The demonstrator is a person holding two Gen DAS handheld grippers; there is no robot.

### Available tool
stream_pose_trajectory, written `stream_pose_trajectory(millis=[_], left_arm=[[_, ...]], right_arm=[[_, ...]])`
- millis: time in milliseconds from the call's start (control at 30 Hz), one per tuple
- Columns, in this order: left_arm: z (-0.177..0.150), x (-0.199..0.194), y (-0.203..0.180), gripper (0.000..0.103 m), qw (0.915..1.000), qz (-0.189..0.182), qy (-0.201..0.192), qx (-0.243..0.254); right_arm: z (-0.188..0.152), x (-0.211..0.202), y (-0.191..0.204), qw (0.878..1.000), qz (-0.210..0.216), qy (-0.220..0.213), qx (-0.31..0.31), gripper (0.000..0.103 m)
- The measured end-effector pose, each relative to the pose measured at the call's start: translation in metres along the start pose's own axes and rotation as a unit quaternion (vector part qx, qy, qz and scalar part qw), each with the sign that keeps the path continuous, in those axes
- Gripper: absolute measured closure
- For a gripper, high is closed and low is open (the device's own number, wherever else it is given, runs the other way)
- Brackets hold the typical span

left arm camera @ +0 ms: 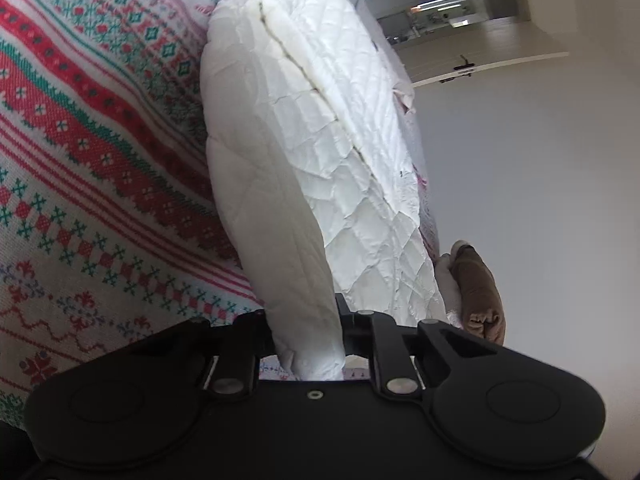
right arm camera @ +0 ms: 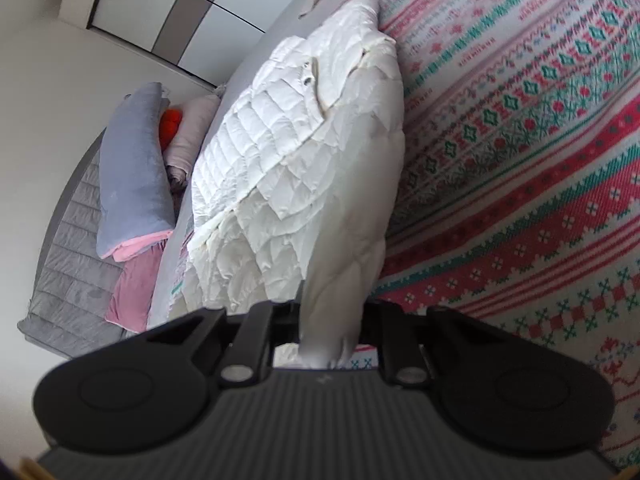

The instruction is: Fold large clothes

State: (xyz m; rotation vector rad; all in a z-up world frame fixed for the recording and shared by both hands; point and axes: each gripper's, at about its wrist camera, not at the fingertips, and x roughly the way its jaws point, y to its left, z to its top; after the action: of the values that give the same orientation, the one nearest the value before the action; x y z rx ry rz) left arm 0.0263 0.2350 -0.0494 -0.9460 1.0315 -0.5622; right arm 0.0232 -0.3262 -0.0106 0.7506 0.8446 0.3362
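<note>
A white quilted padded jacket (left arm camera: 304, 140) lies on a bed with a red, green and white patterned cover (left arm camera: 80, 128). My left gripper (left arm camera: 306, 344) is shut on a fold of the jacket, which runs up out of the jaws. In the right wrist view the same white jacket (right arm camera: 304, 152) stretches away from my right gripper (right arm camera: 330, 340), which is shut on another fold of it. The fingertips of both grippers are hidden under the fabric. The patterned cover (right arm camera: 520, 160) fills the right side.
A brown and white sock-like thing (left arm camera: 476, 292) shows at the bed edge by a white wall. A grey-blue pillow (right arm camera: 132, 164), an orange object (right arm camera: 171, 126), pink fabric (right arm camera: 132, 284) and a grey quilted mat (right arm camera: 68, 272) lie left of the bed.
</note>
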Motion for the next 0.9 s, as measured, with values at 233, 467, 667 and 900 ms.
stream_pose_trajectory(millis=[233,467,667,900], left_arm=[[-0.041,-0.030,-0.035,0.087,0.9963,-0.022,-0.022,0.080],[-0.095,-0.080,-0.065,0.087,0.9831,-0.063,-0.060,0.161],[-0.124,-0.109,-0.086,0.087,0.9687,-0.091,-0.091,0.212],[-0.088,-0.109,-0.119,0.087,0.9486,-0.094,-0.189,0.236]], right_arm=[[-0.032,-0.049,0.020,0.998,0.008,-0.032,-0.057,0.091],[-0.079,-0.109,0.028,0.994,0.039,-0.067,-0.076,0.091],[-0.090,-0.141,0.043,0.989,0.065,-0.098,-0.088,0.091],[-0.044,-0.134,0.077,0.977,0.086,-0.159,-0.111,0.091]])
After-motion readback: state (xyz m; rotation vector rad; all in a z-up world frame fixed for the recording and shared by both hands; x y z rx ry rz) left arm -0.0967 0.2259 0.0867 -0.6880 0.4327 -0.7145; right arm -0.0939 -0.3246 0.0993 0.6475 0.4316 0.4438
